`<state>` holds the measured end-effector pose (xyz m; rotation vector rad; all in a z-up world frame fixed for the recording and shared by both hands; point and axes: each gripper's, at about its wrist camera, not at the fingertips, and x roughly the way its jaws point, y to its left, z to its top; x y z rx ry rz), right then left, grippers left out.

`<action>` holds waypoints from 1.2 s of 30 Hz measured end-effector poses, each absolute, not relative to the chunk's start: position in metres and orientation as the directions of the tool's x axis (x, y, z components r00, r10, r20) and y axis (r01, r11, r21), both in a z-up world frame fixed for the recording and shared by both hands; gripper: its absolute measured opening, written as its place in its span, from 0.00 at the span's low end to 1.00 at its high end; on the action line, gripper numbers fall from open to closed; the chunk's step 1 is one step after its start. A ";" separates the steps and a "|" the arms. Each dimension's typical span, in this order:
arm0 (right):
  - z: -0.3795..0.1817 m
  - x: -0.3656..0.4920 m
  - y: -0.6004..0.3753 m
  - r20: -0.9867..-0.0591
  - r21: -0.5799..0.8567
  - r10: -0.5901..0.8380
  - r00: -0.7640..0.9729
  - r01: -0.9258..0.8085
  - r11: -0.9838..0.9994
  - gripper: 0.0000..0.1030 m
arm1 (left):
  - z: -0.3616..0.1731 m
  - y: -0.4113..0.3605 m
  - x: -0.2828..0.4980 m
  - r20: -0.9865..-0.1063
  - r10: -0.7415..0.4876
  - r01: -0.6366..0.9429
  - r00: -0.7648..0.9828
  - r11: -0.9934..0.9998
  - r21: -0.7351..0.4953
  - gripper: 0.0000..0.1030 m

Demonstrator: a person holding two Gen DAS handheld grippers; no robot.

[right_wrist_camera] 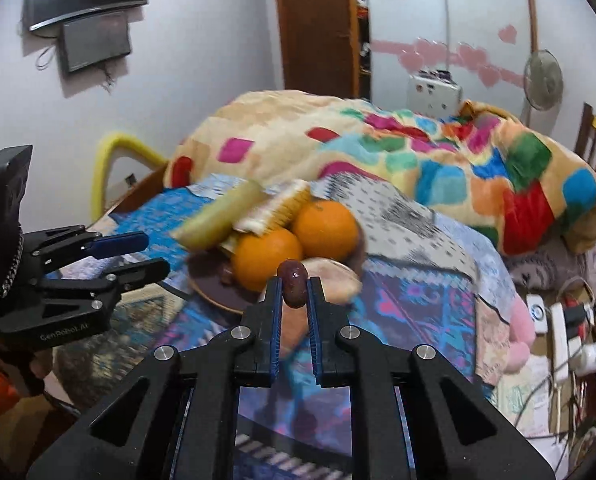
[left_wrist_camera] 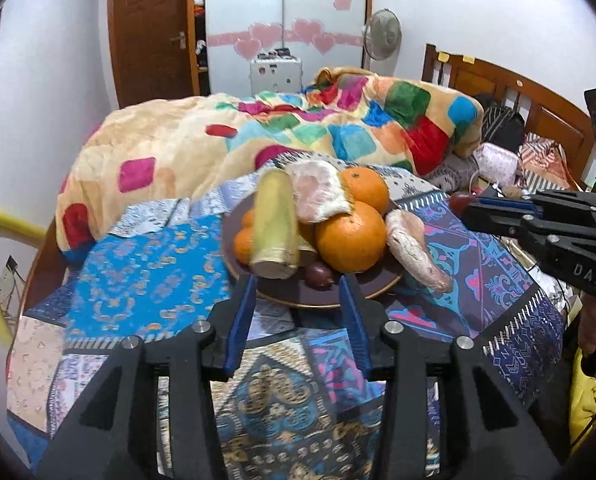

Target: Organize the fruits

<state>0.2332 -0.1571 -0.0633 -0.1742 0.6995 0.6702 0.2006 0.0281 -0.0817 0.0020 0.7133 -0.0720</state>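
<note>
Left wrist view is showing the plate (left_wrist_camera: 317,302) carrying most fruit: oranges (left_wrist_camera: 349,240), pomelo pieces. One pomelo segment (left_wrist_camera: 415,250) is lying beside it. Right gripper (right_wrist_camera: 294,294) is pinching a small dark fruit (right_wrist_camera: 293,282), unplaced. Left gripper (left_wrist_camera: 299,308) is standing partly open, empty.

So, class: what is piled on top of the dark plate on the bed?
On the plate: oranges, a yellow-green stalk piece, a peeled pomelo segment and a small dark fruit. Whatever lies beneath the pile is covered.
</note>
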 end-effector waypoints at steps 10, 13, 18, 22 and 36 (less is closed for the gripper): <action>-0.083 0.237 -0.098 -0.661 0.077 0.551 0.509 -0.685 0.725 0.11 | -0.090 0.063 0.194 -0.652 -0.032 0.021 0.757 0.999 -0.025 0.48; -0.089 0.242 -0.089 -0.676 0.073 0.544 0.498 -0.689 0.721 0.11 | -0.097 0.070 0.193 -0.657 -0.036 0.020 0.753 0.999 -0.032 0.48; -0.094 0.240 -0.078 -0.690 0.062 0.535 0.488 -0.696 0.715 0.11 | -0.104 0.075 0.192 -0.656 -0.044 0.026 0.753 0.999 -0.038 0.48; -0.099 0.242 -0.071 -0.703 0.035 0.510 0.495 -0.693 0.720 0.11 | -0.105 0.078 0.191 -0.647 -0.062 0.032 0.760 0.998 -0.059 0.48; -0.067 0.219 -0.090 -0.621 -0.002 0.513 0.592 -0.656 0.755 0.37 | -0.080 0.067 0.171 -0.593 -0.061 0.041 0.803 0.998 -0.047 0.48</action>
